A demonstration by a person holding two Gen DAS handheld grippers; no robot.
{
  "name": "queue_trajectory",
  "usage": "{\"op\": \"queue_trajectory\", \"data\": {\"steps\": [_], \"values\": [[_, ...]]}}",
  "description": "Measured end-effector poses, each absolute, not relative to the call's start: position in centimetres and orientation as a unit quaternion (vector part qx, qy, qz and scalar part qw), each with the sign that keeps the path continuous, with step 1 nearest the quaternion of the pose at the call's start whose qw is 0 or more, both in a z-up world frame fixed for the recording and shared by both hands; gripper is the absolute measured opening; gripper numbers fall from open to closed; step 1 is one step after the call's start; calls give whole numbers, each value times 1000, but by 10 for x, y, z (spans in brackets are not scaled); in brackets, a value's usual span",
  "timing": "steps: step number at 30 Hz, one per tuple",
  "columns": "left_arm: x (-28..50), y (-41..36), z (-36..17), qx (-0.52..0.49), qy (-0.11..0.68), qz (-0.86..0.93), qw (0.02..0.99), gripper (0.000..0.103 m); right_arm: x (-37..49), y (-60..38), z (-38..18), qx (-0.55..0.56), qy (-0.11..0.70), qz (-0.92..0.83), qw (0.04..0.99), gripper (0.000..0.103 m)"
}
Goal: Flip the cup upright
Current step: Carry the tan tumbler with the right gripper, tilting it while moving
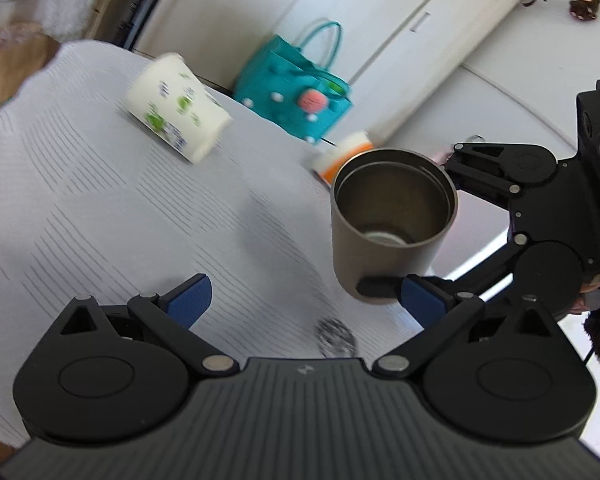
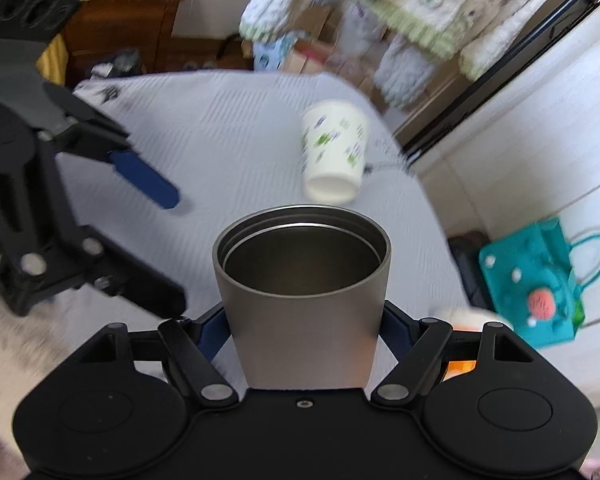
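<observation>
A grey metal cup [image 2: 304,304] with its mouth up is held between the jaws of my right gripper [image 2: 304,334], a little above the table. In the left wrist view the cup [image 1: 388,224] hangs at the right, gripped low on its body by the right gripper [image 1: 384,286]. My left gripper [image 1: 304,300] is open and empty, its blue pads [image 1: 190,300] apart, to the left of the cup. It shows in the right wrist view [image 2: 140,176] at the left.
A white paper cup [image 1: 178,106] with green print lies on the white cloth-covered table [image 1: 100,220]; it also shows in the right wrist view [image 2: 334,152]. A teal bag [image 1: 296,88] and an orange-and-white container [image 1: 342,154] sit beyond the table edge.
</observation>
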State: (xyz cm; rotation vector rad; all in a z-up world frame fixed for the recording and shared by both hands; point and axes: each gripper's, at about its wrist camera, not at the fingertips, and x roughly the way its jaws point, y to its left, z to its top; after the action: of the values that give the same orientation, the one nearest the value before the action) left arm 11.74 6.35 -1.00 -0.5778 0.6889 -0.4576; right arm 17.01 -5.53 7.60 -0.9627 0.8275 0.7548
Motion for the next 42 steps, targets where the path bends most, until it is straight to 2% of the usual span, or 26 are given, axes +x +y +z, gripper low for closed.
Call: {"op": "queue_trajectory", "data": {"steps": [5, 11, 27, 32, 37, 42], "values": [[109, 58, -27, -320, 343, -261, 844, 103, 151, -58, 75, -435, 432, 333, 717, 81], [101, 58, -26, -312, 339, -246, 853, 102, 154, -54, 57, -390, 484, 317, 716, 81], [102, 76, -32, -336, 343, -209, 852, 101, 180, -59, 39, -321, 485, 303, 755, 81], [103, 65, -31, -332, 350, -216, 849, 101, 172, -67, 43, -320, 460, 305, 771, 82], [106, 54, -26, -331, 358, -218, 845, 102, 165, -84, 56, -314, 449, 318, 774, 91], [123, 35, -24, -367, 393, -246, 807, 103, 161, -102, 63, -302, 444, 349, 768, 92]]}}
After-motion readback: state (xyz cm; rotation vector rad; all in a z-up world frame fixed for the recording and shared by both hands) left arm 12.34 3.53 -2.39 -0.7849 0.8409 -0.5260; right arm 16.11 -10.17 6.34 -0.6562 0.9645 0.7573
